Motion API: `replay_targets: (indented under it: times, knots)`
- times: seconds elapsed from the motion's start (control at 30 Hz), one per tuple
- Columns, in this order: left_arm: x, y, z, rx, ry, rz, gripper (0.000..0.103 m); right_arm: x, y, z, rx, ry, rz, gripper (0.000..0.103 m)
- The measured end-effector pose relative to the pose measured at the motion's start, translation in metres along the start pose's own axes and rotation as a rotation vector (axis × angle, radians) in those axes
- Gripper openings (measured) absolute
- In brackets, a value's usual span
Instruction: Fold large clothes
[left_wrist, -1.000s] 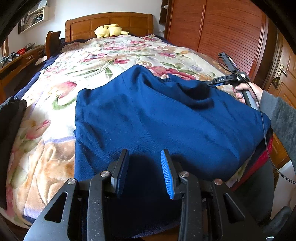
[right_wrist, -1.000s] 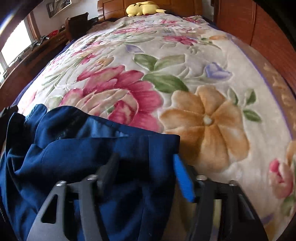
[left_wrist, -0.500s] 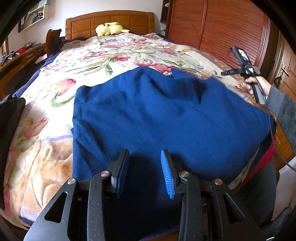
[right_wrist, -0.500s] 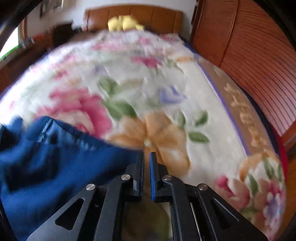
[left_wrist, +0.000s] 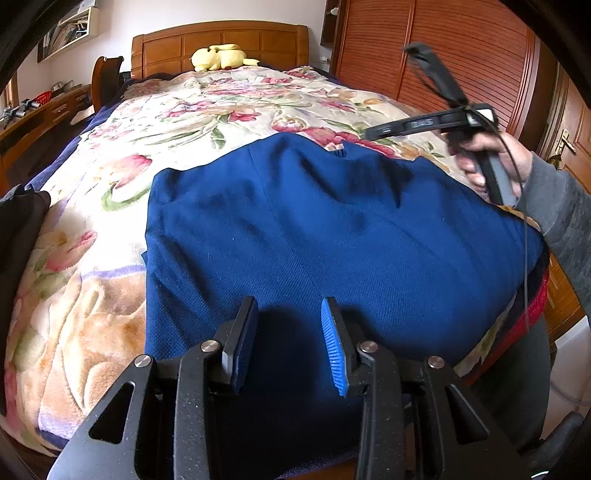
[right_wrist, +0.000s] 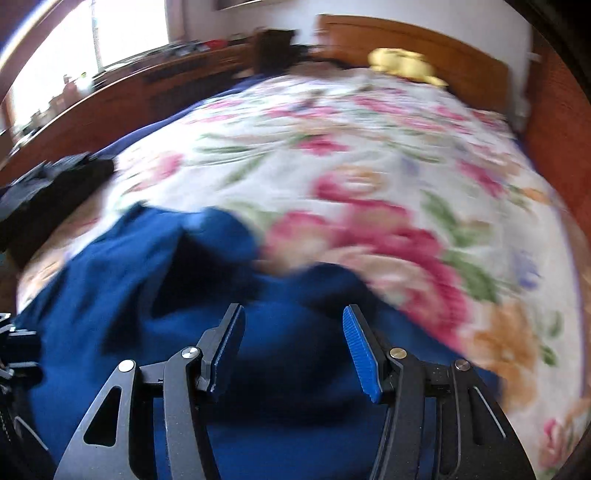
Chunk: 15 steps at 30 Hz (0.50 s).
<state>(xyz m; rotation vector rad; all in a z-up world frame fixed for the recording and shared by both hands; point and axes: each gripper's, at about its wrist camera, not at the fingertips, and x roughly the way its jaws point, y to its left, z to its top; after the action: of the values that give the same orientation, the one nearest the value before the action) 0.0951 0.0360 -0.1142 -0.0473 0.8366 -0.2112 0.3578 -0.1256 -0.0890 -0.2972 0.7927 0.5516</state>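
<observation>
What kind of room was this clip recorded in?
A bedroom, most likely: a bed with a wooden headboard and floral blanket, a yellow plush toy by the headboard, and a louvred wooden wardrobe alongside.

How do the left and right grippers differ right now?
The left gripper hangs low over the near part of the blue garment; the right gripper is raised above its far part. The right's jaws stand wider, having just been opening. The right's view is blurred, the left's sharp. Both are open with nothing between the pads.
</observation>
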Motion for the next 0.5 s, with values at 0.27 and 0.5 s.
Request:
replay_targets:
  times: [0.27,0.5]
  knots:
    - [0.000,0.001,-0.002,-0.002,-0.005,-0.014,0.036,0.050,0.031,-0.017,-0.133,0.173,-0.083,0.057]
    - [-0.001,0.003,-0.005,-0.002,-0.009,-0.021,0.036,0.058,0.027,-0.022,-0.079,0.139,-0.065,0.057]
